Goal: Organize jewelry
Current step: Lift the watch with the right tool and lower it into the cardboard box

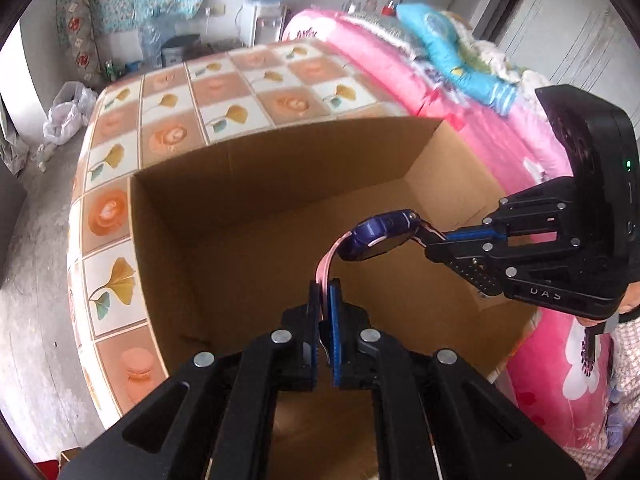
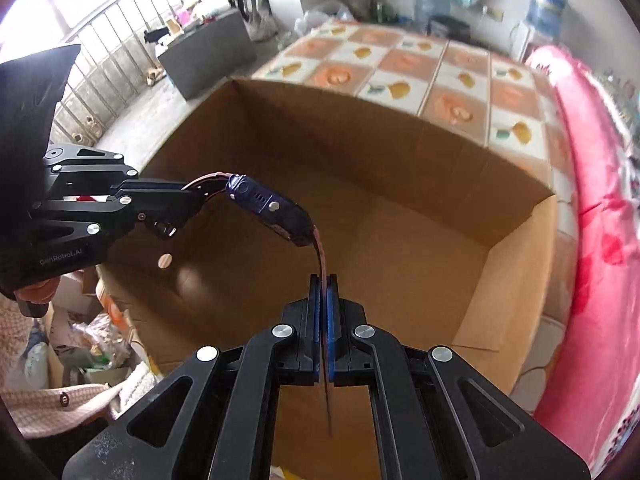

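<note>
left tool (image 1: 325,300), at the lower middle of the left wrist view, is seen clamped on the pink strap (image 1: 325,266) of a watch (image 1: 378,234). from those pads the strap rises and bends toward the right of the frame, where the blue watch case hangs in the air at centre right. right tool (image 1: 426,236) reaches in from the right edge and is closed on the other strap end. the watch's long axis is therefore stretched between both tools, above the open cardboard box (image 1: 160,264), whose bare floor fills the middle of the frame.

in the right wrist view, the right tool (image 2: 325,292) at lower centre is shut on the thin pink strap (image 2: 321,258), a loose tail of which hangs below the pads. the strap climbs up and leftward to the watch (image 2: 268,210), and the left tool (image 2: 202,196) grips the far end from the left edge. the box (image 2: 516,272) lies directly beneath. both tools appear equally near; lowering into the box is judged the coming move.
</note>
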The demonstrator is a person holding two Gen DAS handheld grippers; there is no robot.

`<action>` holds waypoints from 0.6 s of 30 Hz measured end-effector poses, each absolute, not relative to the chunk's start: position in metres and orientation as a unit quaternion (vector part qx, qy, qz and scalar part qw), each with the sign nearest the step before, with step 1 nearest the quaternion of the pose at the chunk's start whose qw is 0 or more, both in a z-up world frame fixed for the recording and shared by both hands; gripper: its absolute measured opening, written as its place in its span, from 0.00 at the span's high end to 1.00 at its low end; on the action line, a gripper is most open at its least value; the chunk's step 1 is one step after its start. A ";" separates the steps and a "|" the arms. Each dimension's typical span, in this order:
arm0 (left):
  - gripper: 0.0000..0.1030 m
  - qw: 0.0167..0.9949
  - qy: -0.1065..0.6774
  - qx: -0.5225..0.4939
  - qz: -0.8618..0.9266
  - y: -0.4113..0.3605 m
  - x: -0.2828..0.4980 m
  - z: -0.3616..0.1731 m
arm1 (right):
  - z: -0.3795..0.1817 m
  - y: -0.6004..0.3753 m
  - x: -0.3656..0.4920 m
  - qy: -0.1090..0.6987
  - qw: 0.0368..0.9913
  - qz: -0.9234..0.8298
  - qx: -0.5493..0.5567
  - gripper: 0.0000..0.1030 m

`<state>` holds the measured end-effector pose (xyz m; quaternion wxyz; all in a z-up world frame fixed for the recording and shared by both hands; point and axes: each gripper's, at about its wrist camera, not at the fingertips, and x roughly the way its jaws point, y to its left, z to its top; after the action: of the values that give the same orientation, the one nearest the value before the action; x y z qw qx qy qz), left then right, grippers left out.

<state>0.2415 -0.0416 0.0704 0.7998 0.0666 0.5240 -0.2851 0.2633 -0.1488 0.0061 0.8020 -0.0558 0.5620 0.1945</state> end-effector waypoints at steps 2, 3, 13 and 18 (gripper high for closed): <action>0.96 0.782 0.551 0.083 -0.280 -0.051 0.260 0.056 | -0.009 -0.149 0.285 0.588 0.785 0.187 -0.062 0.99; 0.96 0.779 0.558 0.088 -0.270 -0.055 0.269 0.050 | -0.014 -0.150 0.292 0.593 0.782 0.181 -0.064 0.98; 0.61 0.792 0.553 0.116 -0.230 -0.060 0.294 0.044 | -0.019 -0.162 0.321 0.576 0.801 0.148 -0.070 0.72; 0.51 0.827 0.505 0.111 -0.221 -0.048 0.278 0.067 | -0.006 -0.162 0.304 0.552 0.815 0.162 -0.069 0.71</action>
<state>0.2782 -0.0484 0.0673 0.8266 0.1109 0.5054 -0.2213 0.3044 -0.1625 -0.0065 0.8150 -0.0694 0.5521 0.1620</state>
